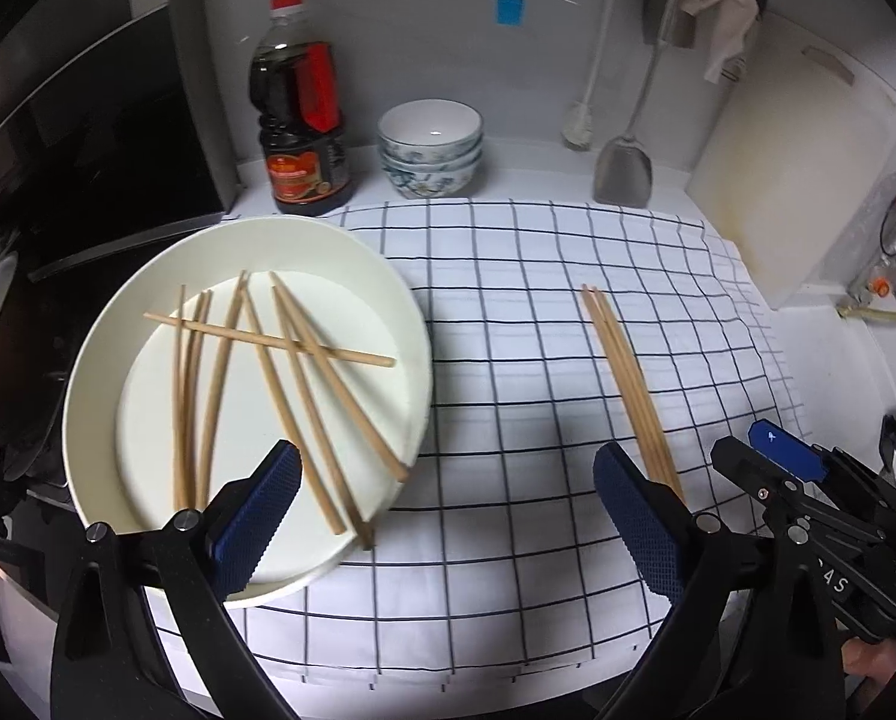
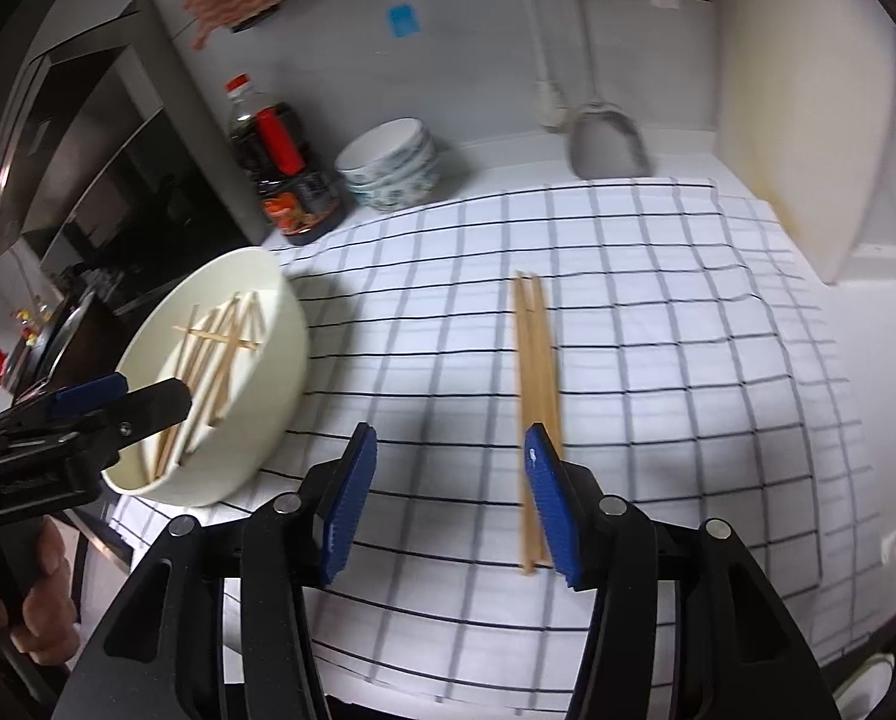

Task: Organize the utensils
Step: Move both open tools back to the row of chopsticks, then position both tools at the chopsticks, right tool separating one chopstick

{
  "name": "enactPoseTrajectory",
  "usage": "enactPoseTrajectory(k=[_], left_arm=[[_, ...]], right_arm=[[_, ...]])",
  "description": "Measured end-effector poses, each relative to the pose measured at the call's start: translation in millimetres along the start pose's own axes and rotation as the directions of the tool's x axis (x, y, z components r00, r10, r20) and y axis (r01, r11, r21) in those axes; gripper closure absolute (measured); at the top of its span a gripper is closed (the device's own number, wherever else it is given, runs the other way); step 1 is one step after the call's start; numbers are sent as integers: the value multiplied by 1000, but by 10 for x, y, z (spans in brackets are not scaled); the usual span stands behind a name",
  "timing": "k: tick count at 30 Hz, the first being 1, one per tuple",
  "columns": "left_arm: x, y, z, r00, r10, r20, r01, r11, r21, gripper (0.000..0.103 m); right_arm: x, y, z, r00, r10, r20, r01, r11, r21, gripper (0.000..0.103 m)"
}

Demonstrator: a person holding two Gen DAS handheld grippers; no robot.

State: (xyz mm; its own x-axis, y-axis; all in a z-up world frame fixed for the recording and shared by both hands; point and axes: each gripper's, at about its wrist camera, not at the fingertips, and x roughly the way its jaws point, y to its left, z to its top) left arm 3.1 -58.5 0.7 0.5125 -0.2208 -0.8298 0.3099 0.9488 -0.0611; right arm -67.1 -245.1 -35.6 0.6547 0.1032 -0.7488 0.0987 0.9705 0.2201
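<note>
Left wrist view: loose chopsticks (image 1: 280,360), the utensils to be sorted, are seen scattered in a white plate (image 1: 88,396) at the left edge of a checked cloth (image 1: 508,312). Most lie with their long axes running away from the camera; one is crossed over them from side to side, and the near ends of two or three overhang the plate's front rim. A second set, the aligned chopsticks (image 1: 628,384), is laid as a tight bundle on the cloth, well apart from the plate, its long axis also running near to far with a slight lean.

The left gripper (image 1: 448,516) is held with its jaws wide and nothing between them; its left finger is positioned over the plate's near rim, close to the overhanging ends. The loose chopsticks therefore lie ahead and to the left of these jaws, roughly parallel to the fingers.

In the right wrist view, the right gripper (image 2: 451,504) is likewise spread wide and empty, its right finger just beside the near end of the bundle (image 2: 535,396). The left hand is judged the nearer to the plate.

Behind the cloth, a sauce bottle (image 1: 301,120), stacked bowls (image 1: 430,147), a spatula (image 1: 622,171) and a cutting board (image 1: 802,180) are shown against the wall.
</note>
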Motion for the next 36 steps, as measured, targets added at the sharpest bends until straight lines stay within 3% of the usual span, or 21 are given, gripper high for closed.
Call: enactPoseTrajectory(k=[16,36], left_arm=[[404,-604,-114,995,-40,-88,49,993,104,7],[828,-878,-158,995,-46,-88,52,996,66,7]], right_arm=[[37,-527,-218,998,-59,-13,60,996,68,48],[436,-897,-238,996,-73,-41,76,995,69,48]])
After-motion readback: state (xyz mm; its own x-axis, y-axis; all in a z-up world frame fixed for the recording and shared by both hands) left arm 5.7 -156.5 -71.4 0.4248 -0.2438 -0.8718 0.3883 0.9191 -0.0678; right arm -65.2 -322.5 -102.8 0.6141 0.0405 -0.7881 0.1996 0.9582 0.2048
